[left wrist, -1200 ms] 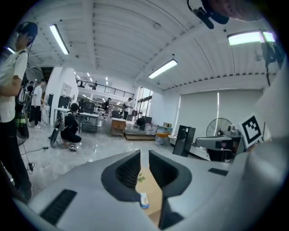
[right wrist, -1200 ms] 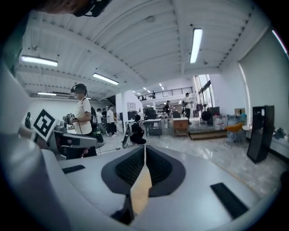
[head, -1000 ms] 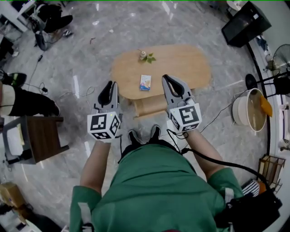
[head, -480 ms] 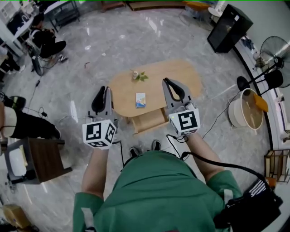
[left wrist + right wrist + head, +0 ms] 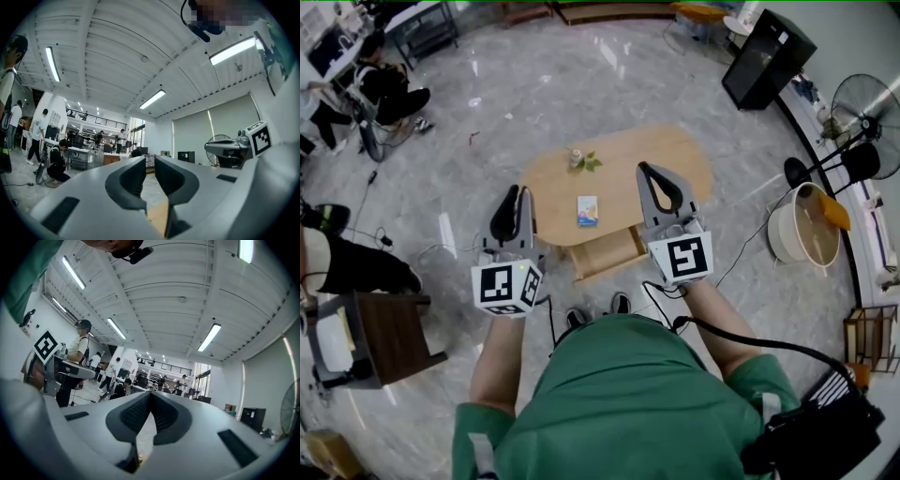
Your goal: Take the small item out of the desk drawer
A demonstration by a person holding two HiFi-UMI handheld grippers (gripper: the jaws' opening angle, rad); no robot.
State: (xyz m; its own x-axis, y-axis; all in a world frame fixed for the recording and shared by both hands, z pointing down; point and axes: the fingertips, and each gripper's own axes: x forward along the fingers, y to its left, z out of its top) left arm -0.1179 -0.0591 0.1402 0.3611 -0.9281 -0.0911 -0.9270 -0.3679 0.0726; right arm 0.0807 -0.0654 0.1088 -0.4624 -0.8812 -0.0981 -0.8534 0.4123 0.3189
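A grey marble floor (image 5: 581, 84) filled a large open workroom, seen from above. Lowest in the frame stood a person in a green shirt (image 5: 628, 394), holding both grippers level and well above the furniture, probably because the work looked finished. The left gripper (image 5: 520, 190), left of centre, had its jaws a narrow slit apart, with nothing between them. The right gripper (image 5: 644, 169) had just closed fully, tip to tip, and was empty. Beyond them, at centre, the drawer (image 5: 614, 253) of an oval wooden table (image 5: 675, 164) stood pulled out, showing bare wood. The small item (image 5: 588, 210), a blue-and-white packet, lay on the tabletop just past the drawer, apparently already taken out. A plant (image 5: 579, 159) sat farther back.
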